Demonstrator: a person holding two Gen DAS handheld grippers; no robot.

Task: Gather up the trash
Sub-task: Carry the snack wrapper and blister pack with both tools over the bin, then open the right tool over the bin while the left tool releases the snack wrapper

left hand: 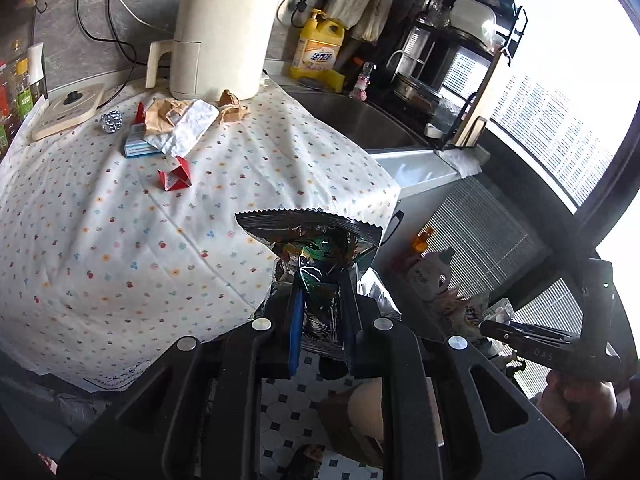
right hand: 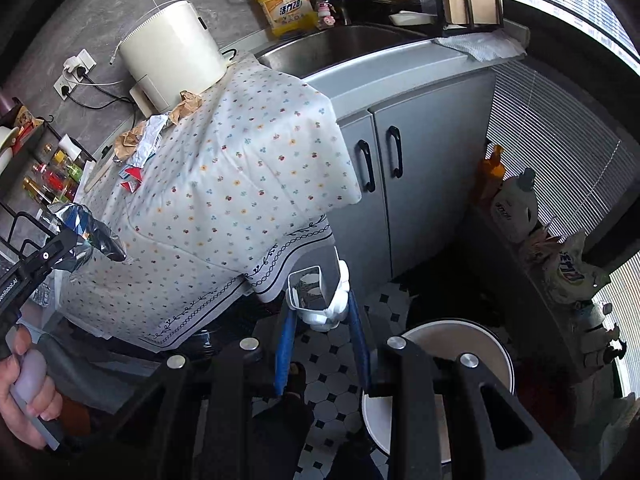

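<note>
My left gripper (left hand: 320, 280) is shut on a crumpled foil snack bag (left hand: 316, 240), held past the counter's front edge above the tiled floor; it also shows in the right wrist view (right hand: 90, 232). My right gripper (right hand: 322, 308) is shut on a white blister pack with a foil face (right hand: 316, 292), held above the floor beside a white trash bin (right hand: 456, 364). On the flowered cloth (left hand: 120, 240) lie a foil ball (left hand: 111, 121), a blue box (left hand: 138, 145), brown and white paper wrappers (left hand: 180, 120) and a red wrapper (left hand: 175, 178).
A cream air fryer (left hand: 218, 40) and a scale (left hand: 66, 110) stand at the back of the counter. A steel sink (left hand: 360, 120), yellow detergent bottle (left hand: 318, 50) and dish rack (left hand: 452, 68) are to the right. Grey cabinet doors (right hand: 400, 184) and a shelf of bottles (right hand: 516, 208) border the floor.
</note>
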